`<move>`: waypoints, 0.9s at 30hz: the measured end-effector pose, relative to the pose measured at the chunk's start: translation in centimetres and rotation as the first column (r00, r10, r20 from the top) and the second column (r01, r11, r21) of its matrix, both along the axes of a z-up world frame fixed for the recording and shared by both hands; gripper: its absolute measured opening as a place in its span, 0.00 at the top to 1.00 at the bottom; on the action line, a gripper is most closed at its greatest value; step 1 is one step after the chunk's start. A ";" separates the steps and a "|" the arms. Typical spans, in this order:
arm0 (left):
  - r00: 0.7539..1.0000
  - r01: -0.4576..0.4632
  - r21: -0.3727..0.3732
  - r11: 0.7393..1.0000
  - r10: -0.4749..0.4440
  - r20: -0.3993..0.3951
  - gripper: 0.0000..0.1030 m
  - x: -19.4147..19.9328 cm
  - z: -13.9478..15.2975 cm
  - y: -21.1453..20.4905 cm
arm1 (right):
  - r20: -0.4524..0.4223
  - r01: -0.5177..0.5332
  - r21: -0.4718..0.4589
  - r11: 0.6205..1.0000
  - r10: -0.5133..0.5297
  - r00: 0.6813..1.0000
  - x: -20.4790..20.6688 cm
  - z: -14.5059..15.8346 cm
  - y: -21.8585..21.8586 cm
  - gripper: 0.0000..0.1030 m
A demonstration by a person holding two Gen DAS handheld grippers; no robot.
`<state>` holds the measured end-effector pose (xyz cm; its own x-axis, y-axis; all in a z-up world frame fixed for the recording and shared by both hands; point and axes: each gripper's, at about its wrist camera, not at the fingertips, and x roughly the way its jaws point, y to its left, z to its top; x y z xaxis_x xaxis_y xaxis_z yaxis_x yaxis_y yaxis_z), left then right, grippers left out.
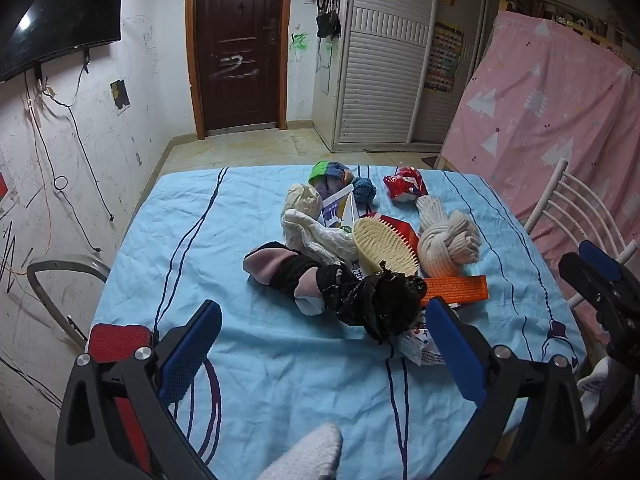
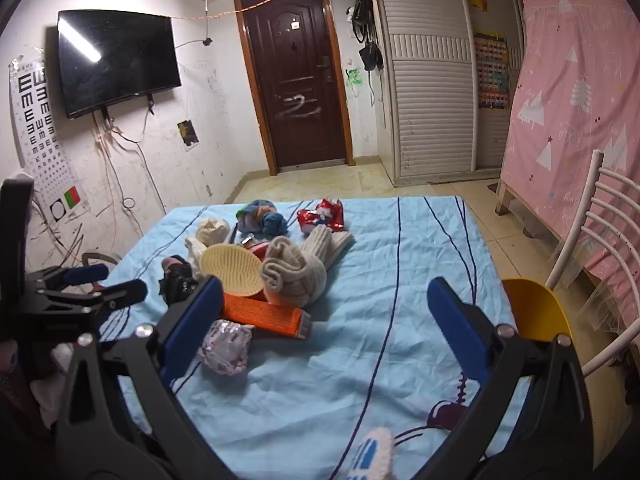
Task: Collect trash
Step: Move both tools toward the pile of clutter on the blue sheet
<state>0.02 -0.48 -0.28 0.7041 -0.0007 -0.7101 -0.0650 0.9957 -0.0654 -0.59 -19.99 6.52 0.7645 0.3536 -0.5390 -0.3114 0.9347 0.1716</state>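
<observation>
- While both grippers hang over the near edge of the blue cloth [image 1: 168,240], the left gripper [image 1: 324,344] stands released, its blue pads spread wide with nothing pressed between them; the black bag [image 1: 376,304] lies just past its right finger, at about one o'clock.
- At ten o'clock in the left view a grey chair [image 1: 60,276] and a red box [image 1: 118,338] show beside the cloth; the right view shows only the chair's top, and no red box that I can make out.
- The pile sits mid-cloth at twelve o'clock: a pink-and-black sock [image 1: 280,268], white plastic [image 1: 316,232], a yellow brush [image 1: 386,246], a knotted cream cloth [image 1: 446,244], an orange box [image 1: 456,288], and a red wrapper [image 1: 404,184] at the far edge.
- The black bag covers much of a crumpled white wrapper [image 2: 226,344] in the left view; the right view shows that wrapper whole, touching the orange box's near side.
- The right gripper [image 2: 324,320] is likewise released and empty, the white wrapper just beside its left finger at nine o'clock.
- Only the right view shows a yellow seat [image 2: 536,308] at three o'clock and an eye chart [image 2: 38,120] on the wall; both show the white chair [image 2: 592,248].
</observation>
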 end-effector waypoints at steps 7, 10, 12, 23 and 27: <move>1.000 0.000 0.000 1.000 0.000 -0.001 0.10 0.0 0.0 0.0 | -0.001 0.001 0.000 1.000 -0.001 1.000 0.0 0.0 0.0 0.04; 1.000 0.000 0.000 1.000 0.000 -0.001 0.10 0.0 0.0 0.0 | -0.001 0.000 0.001 1.000 0.000 1.000 0.0 -0.1 0.0 0.04; 1.000 0.000 0.000 1.000 0.000 -0.002 0.10 0.0 0.0 -0.1 | -0.001 0.000 0.000 1.000 0.000 1.000 0.0 -0.1 0.0 0.04; 1.000 0.000 0.002 1.000 0.000 -0.002 0.10 0.0 0.0 0.0 | -0.002 0.000 0.001 1.000 0.000 1.000 0.1 -0.1 0.0 0.04; 1.000 0.000 0.002 1.000 0.000 -0.002 0.10 0.0 0.0 0.0 | -0.003 0.000 0.002 1.000 0.000 1.000 0.2 -0.1 0.0 0.04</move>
<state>0.04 -0.50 -0.30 0.7024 0.0003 -0.7118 -0.0648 0.9959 -0.0635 -0.36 -19.98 6.38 0.7631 0.3547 -0.5403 -0.3110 0.9343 0.1741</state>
